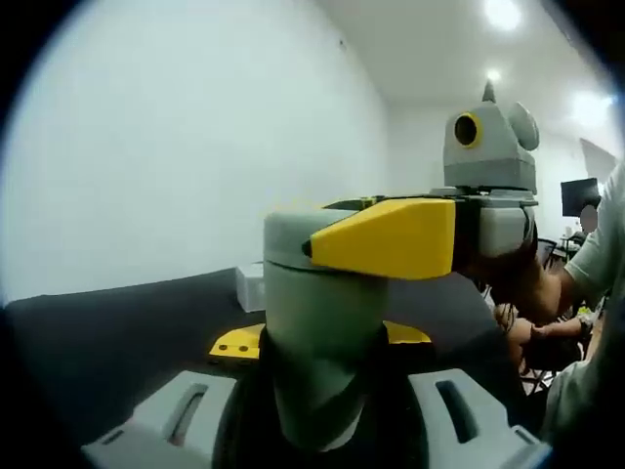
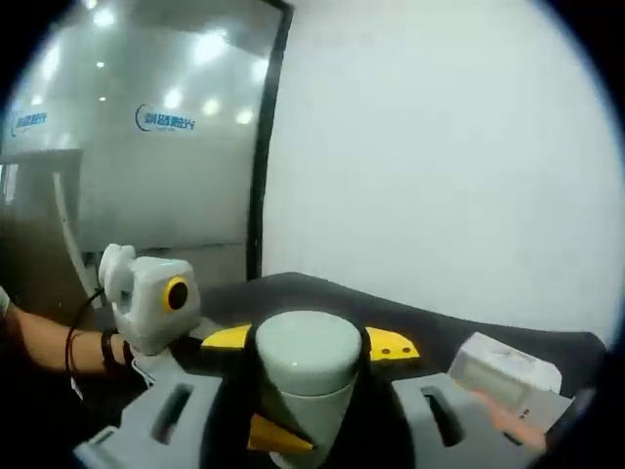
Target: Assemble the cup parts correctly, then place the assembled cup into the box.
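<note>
Between the two grey jaws at the near edge of the left gripper view stands a pale grey-green cup (image 1: 317,322), upright and wedged in the left gripper (image 1: 317,430), whose jaws press its lower body from either side. Across the cup's top, the other tool reaches in from the right: the right gripper (image 1: 322,249) has a yellow jaw lying along the cup's lid (image 1: 293,234), with a second jaw edge showing just behind, so it looks clamped on that top part, though the far side of the grip is hidden. A person's hand (image 1: 522,332) and forearm show at the right edge behind it. Beneath the cup a flat yellow piece (image 1: 239,342) lies on the dark table (image 1: 107,342), and a small white box (image 1: 251,286) sits farther back, near the white wall.

From the right gripper view the same cup (image 2: 308,376) stands centred between that gripper's grey jaws (image 2: 308,430), its rounded top toward the camera; the jaws sit tight against its sides. Yellow jaw tips (image 2: 391,344) of the left gripper flank it just behind, and a yellow sliver shows under its base. To the left a wrist with a dark band (image 2: 107,347) steadies that tool. At the near right rests a white box (image 2: 503,376) with a clear lid, well apart from the cup.
</note>
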The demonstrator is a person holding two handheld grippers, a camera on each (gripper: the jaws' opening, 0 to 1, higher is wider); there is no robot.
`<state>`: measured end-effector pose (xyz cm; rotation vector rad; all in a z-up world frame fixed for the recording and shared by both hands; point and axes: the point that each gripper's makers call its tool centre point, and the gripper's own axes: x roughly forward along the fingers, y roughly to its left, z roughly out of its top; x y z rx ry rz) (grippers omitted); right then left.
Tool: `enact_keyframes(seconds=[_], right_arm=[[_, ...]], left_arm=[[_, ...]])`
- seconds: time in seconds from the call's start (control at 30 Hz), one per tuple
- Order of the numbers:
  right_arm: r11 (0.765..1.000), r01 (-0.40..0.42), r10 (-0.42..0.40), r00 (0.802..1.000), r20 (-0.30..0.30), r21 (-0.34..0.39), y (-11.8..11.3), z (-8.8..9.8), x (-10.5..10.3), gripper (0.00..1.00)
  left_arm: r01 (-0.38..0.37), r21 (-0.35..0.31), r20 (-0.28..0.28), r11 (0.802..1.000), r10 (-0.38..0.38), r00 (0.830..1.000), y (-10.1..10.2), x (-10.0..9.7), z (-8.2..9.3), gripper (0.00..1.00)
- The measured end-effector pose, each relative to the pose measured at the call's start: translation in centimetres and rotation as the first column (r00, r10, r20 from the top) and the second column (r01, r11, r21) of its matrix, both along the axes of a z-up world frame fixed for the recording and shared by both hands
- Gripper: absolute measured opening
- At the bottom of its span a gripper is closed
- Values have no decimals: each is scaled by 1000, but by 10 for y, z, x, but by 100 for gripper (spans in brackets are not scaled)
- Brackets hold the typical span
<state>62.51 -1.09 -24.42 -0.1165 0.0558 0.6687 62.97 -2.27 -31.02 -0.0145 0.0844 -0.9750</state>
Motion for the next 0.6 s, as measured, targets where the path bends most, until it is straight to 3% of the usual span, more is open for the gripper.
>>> enact_keyframes(seconds=[0.07,0.1,0.13,0.17,0.2,0.23,0.27,0.3,0.33,0.37,0.4,0.43,0.47,0.53,0.57,0.6], right_arm=[[1000,-19,19,1000,-2,-15,0,0,2,40],[996,-65,66,998,0,-66,1,-2,0,40],[993,-98,97,995,-11,-73,1,-3,-1,41],[987,-143,142,990,-18,-78,2,-2,-2,44],[981,-184,184,983,-8,-67,1,2,0,56],[979,-201,199,979,-46,-44,-2,2,5,66],[966,-252,248,966,-78,-52,-4,0,3,67],[926,-372,370,928,-45,-58,1,5,-6,61],[901,-432,430,902,-48,-49,3,7,-11,57],[848,-528,525,848,-65,-45,5,6,-20,57],[773,-635,634,773,-29,-16,9,12,-29,63],[744,-668,668,743,-33,17,9,14,-28,66],[678,-735,735,678,3,-3,8,16,-36,61],[691,-720,723,690,-40,60,8,18,-20,58],[657,-752,754,656,-44,51,9,17,-22,57],[661,-750,750,659,-58,35,10,15,-16,56]], left_arm=[[-2,-2,0,1000,2,1000,0,0,0,38],[-1,-4,1,1000,1,1000,0,-1,0,38],[1,-9,1,1000,-1,1000,0,-1,0,38],[4,-13,2,1000,-4,1000,-1,-1,0,38],[5,-13,4,1000,-4,1000,-1,-1,0,38],[5,-13,4,1000,-5,1000,-2,-1,0,38],[7,-12,5,1000,-7,1000,-2,-2,0,38],[8,-12,4,1000,-8,1000,-2,-1,0,38],[9,-14,3,1000,-8,1000,-2,-1,0,38],[10,-15,2,1000,-10,1000,-2,-1,1,38],[12,-17,0,1000,-12,1000,-2,-1,1,38],[13,-19,-3,1000,-13,1000,-2,0,1,38],[17,-21,-5,1000,-17,1000,-2,1,1,38],[21,-23,-8,1000,-21,1000,-1,1,1,38],[23,-22,-9,999,-23,1000,-2,1,1,38],[24,-22,-9,999,-24,1000,-2,1,1,38]])
